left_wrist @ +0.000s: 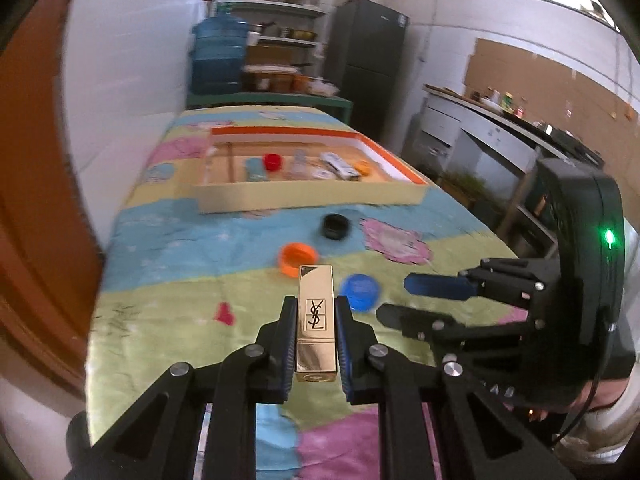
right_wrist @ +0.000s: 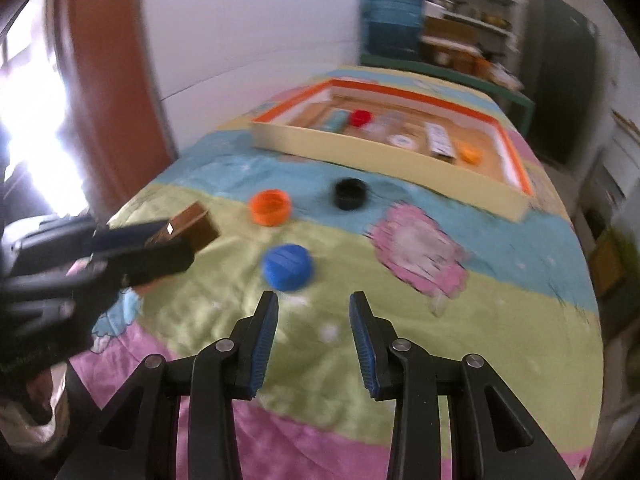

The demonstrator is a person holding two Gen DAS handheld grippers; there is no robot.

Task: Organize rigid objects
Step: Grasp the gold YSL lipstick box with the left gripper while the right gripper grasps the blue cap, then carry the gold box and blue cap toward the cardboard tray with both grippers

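My left gripper (left_wrist: 316,306) is shut on a gold lipstick case (left_wrist: 315,312) and holds it above the patterned tablecloth; it also shows in the right wrist view (right_wrist: 160,236) with the case (right_wrist: 198,226). My right gripper (right_wrist: 314,300) is open and empty, just short of a blue bottle cap (right_wrist: 287,267); it shows in the left wrist view (left_wrist: 396,296). An orange cap (right_wrist: 270,207) and a black cap (right_wrist: 350,193) lie further on. In the left wrist view the blue cap (left_wrist: 360,291), orange cap (left_wrist: 298,258) and black cap (left_wrist: 335,227) lie ahead.
A shallow cardboard tray with orange rim (left_wrist: 304,198) (right_wrist: 384,152) sits at the table's far end and holds a red cap, an orange cap and several small items. A wall and brown door stand to the left. Shelves, a blue water jug and a dark fridge stand behind.
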